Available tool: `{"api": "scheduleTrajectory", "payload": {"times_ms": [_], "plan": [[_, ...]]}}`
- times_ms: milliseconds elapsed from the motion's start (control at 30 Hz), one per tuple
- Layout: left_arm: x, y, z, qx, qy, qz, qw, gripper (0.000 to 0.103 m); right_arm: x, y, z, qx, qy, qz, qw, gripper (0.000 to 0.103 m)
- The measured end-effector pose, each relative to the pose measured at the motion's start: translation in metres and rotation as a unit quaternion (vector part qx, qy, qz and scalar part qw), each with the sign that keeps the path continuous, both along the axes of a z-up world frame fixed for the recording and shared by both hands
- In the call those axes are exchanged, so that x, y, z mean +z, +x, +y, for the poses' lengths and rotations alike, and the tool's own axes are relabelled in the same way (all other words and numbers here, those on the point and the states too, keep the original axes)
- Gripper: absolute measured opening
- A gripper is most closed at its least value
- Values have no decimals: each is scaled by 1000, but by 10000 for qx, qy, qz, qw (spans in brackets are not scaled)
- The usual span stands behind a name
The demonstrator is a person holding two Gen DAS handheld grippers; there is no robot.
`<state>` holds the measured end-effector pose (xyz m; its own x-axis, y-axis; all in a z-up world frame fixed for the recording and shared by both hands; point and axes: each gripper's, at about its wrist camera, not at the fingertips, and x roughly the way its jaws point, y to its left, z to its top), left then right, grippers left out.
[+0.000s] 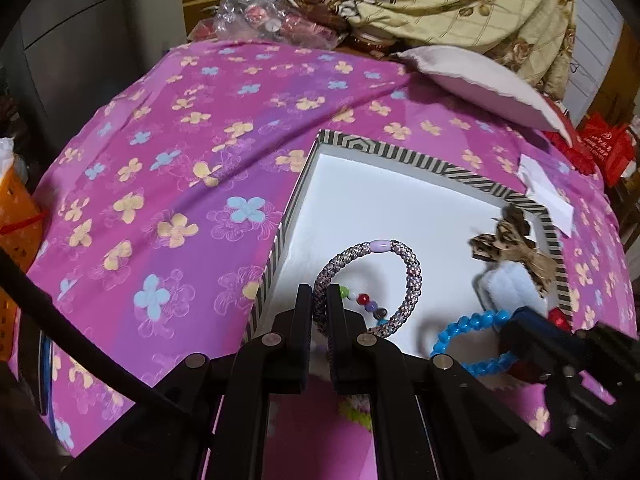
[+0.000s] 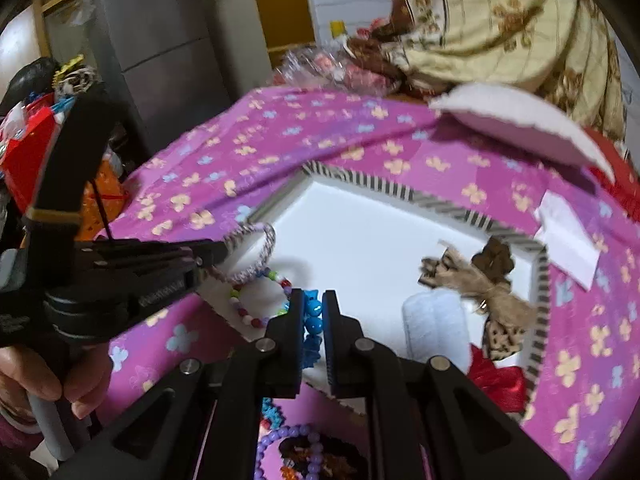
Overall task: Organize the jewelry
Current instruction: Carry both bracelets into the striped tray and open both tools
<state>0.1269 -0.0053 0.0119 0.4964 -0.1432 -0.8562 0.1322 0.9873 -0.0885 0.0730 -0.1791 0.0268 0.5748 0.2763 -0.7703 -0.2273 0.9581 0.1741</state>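
The braided bracelet [image 1: 404, 276] is hanging over the white floor of the striped box [image 1: 384, 152], pinched at its rim by the left gripper [image 1: 319, 300], whose jaws are closing fully on it. The blue bracelet [image 2: 313, 320] is sitting clamped between the closed jaws of the right gripper [image 2: 311, 308], over the box's near edge. A bow clip [image 2: 480, 280] is lying inside, on the pink sheet [image 1: 180, 160].
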Motion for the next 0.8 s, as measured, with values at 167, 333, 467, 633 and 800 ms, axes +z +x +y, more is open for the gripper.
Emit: {"api": "scheduleTrajectory", "payload": {"times_ms": [167,333,467,633,800], "plan": [[-16,17,-8,-47,205,77,9997,3,-35,13,-18,-295,-51,346,9990,9],[-30,37,-12,55,330,191,9993,3,-56,16,-24,-373,-145,541,9977,9],[-37,47,-15,122,405,289,9987,4,-65,18,-20,-286,-202,604,9976,9],[-43,50,-19,157,503,301,9982,4,-63,13,-23,-336,-110,587,9976,26],[-46,49,-16,227,427,290,9984,22,-54,2,-27,-364,-8,473,9982,32]]}}
